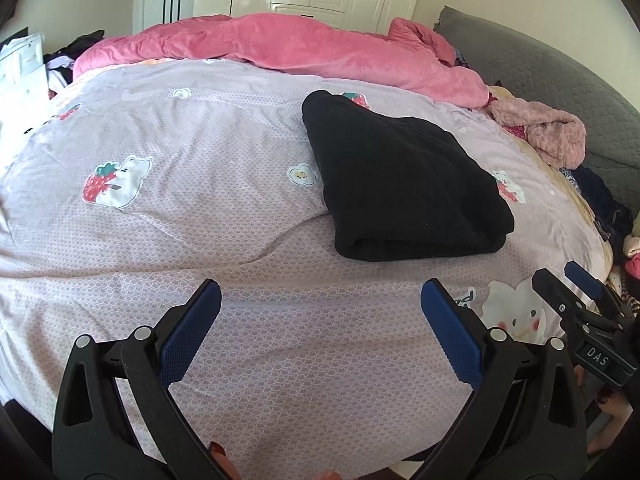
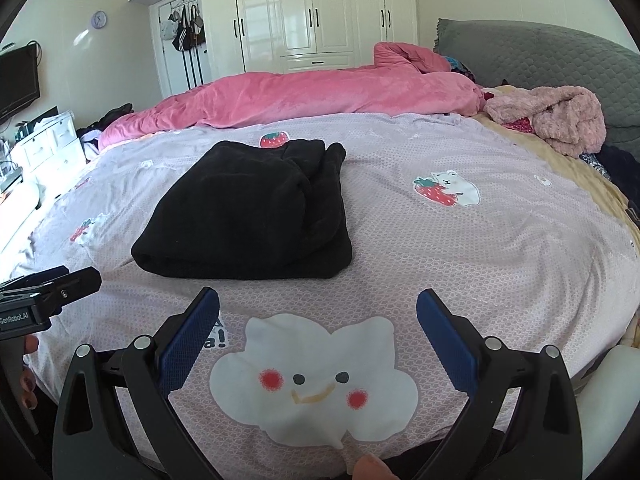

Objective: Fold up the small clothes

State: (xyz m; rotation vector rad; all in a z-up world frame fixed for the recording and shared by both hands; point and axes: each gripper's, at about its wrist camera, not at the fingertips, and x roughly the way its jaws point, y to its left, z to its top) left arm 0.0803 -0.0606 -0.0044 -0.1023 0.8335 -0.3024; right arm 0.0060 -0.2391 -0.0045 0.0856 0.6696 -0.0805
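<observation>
A black garment [image 1: 396, 184] lies folded into a thick rectangle on the lilac cartoon-print bedspread [image 1: 180, 216]; in the right wrist view it [image 2: 256, 212] sits ahead and left of centre. My left gripper [image 1: 320, 292] is open and empty, hovering over the bedspread short of the garment's near edge. My right gripper [image 2: 318, 300] is open and empty, just short of the garment, over a white cloud print. The right gripper also shows at the right edge of the left wrist view [image 1: 568, 276]. The left gripper shows at the left edge of the right wrist view [image 2: 76, 276].
A rumpled pink duvet [image 2: 304, 96] lies across the far side of the bed. A fluffy pink garment [image 2: 560, 116] and dark clothes [image 1: 608, 204] are heaped at the right by the grey headboard [image 2: 540, 56]. White wardrobes [image 2: 320, 12] stand behind; white drawers [image 2: 48, 140] at the left.
</observation>
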